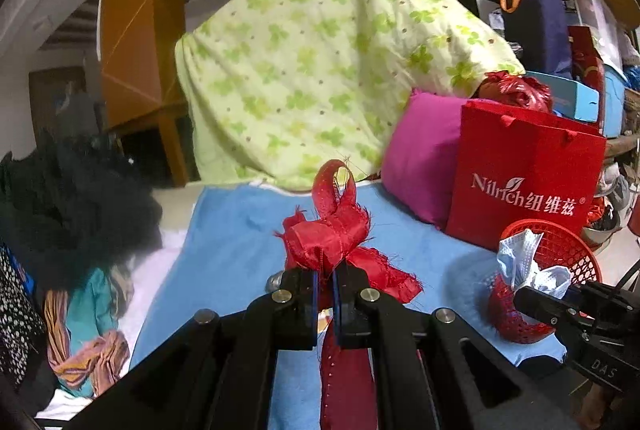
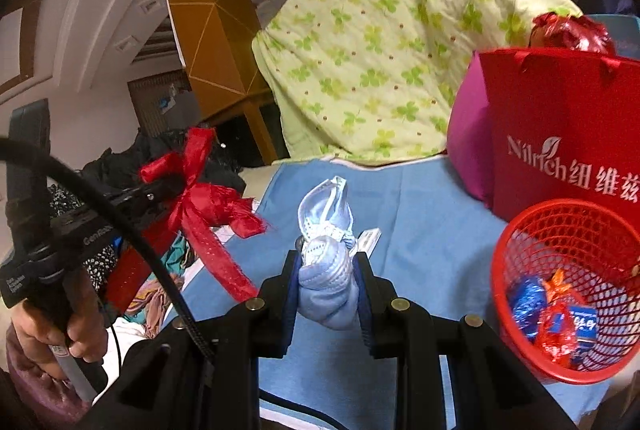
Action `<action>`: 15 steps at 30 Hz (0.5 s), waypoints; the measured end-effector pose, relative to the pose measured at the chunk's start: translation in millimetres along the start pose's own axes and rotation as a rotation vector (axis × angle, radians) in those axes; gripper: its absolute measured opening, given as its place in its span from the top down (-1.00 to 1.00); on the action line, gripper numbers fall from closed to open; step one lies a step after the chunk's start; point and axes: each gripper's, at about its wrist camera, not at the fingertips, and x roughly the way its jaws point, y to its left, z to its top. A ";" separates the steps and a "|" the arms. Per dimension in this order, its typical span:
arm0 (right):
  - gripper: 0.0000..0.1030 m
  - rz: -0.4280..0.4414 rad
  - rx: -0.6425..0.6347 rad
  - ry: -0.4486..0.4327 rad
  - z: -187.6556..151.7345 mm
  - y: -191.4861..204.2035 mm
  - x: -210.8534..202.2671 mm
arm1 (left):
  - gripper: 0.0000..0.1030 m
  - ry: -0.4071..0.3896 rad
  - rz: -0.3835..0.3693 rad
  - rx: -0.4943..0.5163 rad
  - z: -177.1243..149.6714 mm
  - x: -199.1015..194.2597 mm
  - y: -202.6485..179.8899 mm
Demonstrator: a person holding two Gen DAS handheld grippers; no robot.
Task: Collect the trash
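My left gripper [image 1: 326,276] is shut on a frayed red ribbon bow [image 1: 336,226] and holds it above the blue cloth [image 1: 240,230]; the bow also shows in the right wrist view [image 2: 200,198]. My right gripper [image 2: 326,258] is shut on a crumpled light-blue face mask [image 2: 326,230], also seen from the left wrist [image 1: 524,258]. A red mesh basket [image 2: 516,270] stands at the right on the blue cloth, with several candy wrappers [image 2: 556,318] inside. The right gripper holds the mask just left of the basket.
A red paper bag [image 1: 528,182] and a magenta cushion [image 1: 424,166] stand behind the basket. A green clover-print quilt [image 1: 312,62] hangs at the back. Dark and patterned clothes [image 1: 72,214] pile up at the left. Boxes and bags stack up at the far right.
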 end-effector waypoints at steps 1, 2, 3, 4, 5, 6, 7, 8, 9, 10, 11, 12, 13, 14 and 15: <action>0.46 -0.001 0.000 -0.007 1.4 -1.1 -2.9 | 0.88 -0.002 -0.002 0.004 2.2 -0.5 -3.8; 0.46 -0.001 0.001 -0.014 2.4 -2.2 -6.4 | 0.88 -0.006 -0.004 0.008 4.2 -1.7 -7.6; 0.46 -0.004 0.001 -0.023 3.5 -3.2 -10.1 | 0.88 -0.011 -0.005 0.015 6.3 -2.9 -11.3; 0.46 -0.010 0.002 -0.034 4.5 -4.1 -13.7 | 0.88 -0.015 -0.005 0.022 6.9 -3.4 -15.3; 0.46 -0.013 0.003 -0.040 5.2 -5.6 -15.7 | 0.88 -0.017 -0.005 0.028 7.8 -4.0 -18.6; 0.46 -0.016 0.010 -0.046 5.6 -7.9 -18.6 | 0.88 -0.017 -0.008 0.035 9.2 -3.8 -22.1; 0.46 -0.019 0.015 -0.049 5.7 -9.6 -20.4 | 0.88 -0.016 -0.010 0.038 10.1 -4.3 -25.3; 0.46 -0.025 0.019 -0.052 5.7 -11.8 -21.7 | 0.88 -0.016 -0.011 0.042 11.1 -3.7 -28.4; 0.46 -0.029 0.021 -0.054 5.8 -13.5 -23.0 | 0.88 -0.015 -0.013 0.047 11.5 -2.8 -31.3; 0.46 -0.032 0.024 -0.056 5.5 -15.8 -24.6 | 0.88 -0.014 -0.014 0.050 11.7 -2.7 -34.2; 0.46 -0.035 0.029 -0.058 5.3 -17.8 -26.1 | 0.88 -0.012 -0.016 0.052 11.8 -2.4 -37.1; 0.46 -0.038 0.033 -0.061 5.0 -19.8 -27.7 | 0.88 -0.010 -0.018 0.056 11.9 -2.1 -40.2; 0.46 -0.041 0.035 -0.064 4.8 -21.2 -29.2 | 0.88 -0.010 -0.018 0.060 12.0 -1.6 -42.5; 0.46 -0.048 0.037 -0.066 3.8 -22.3 -31.3 | 0.88 -0.010 -0.019 0.064 12.1 -1.4 -45.2; 0.46 -0.053 0.041 -0.069 3.9 -24.4 -32.3 | 0.88 -0.009 -0.020 0.068 12.2 -1.0 -48.2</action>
